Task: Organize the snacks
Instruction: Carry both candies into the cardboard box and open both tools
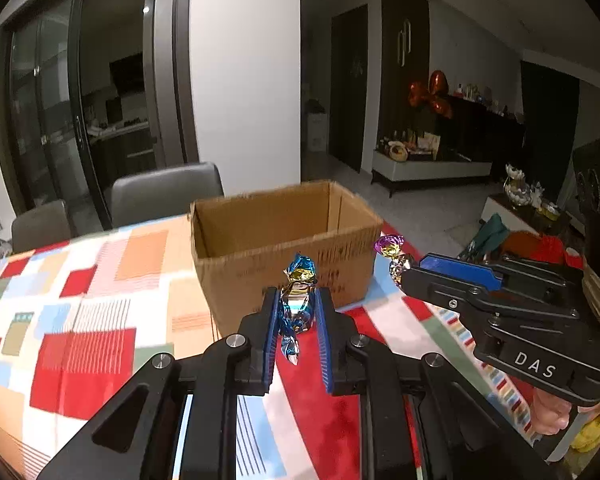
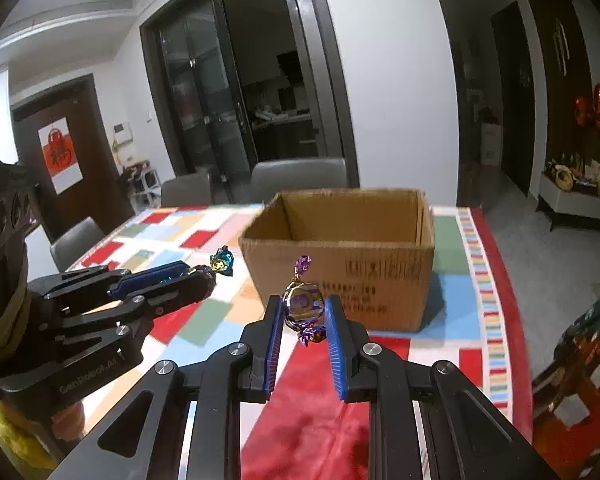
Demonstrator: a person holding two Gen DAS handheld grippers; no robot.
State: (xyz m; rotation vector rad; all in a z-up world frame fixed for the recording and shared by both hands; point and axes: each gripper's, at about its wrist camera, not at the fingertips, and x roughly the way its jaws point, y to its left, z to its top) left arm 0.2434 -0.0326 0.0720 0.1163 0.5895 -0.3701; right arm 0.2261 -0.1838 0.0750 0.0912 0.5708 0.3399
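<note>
left gripper (image 1: 298, 308): clamped on blue candy (image 1: 298, 300), box (image 1: 284, 240) at 12 o'clock | right gripper (image 2: 303, 312): clamped on purple candy (image 2: 303, 300), box at 12 o'clock | step: carrying 2 candies boxward | next: lift over rim, release inside

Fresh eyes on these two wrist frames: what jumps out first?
Two foil candies held up above the patchwork tablecloth: the left gripper is shut on a blue-wrapped candy, the right gripper on a purple-wrapped candy. Just beyond both stands an open cardboard box, upright near the table's far end; no contents show from these angles. Each gripper also shows in the other's view, side by side.
</note>
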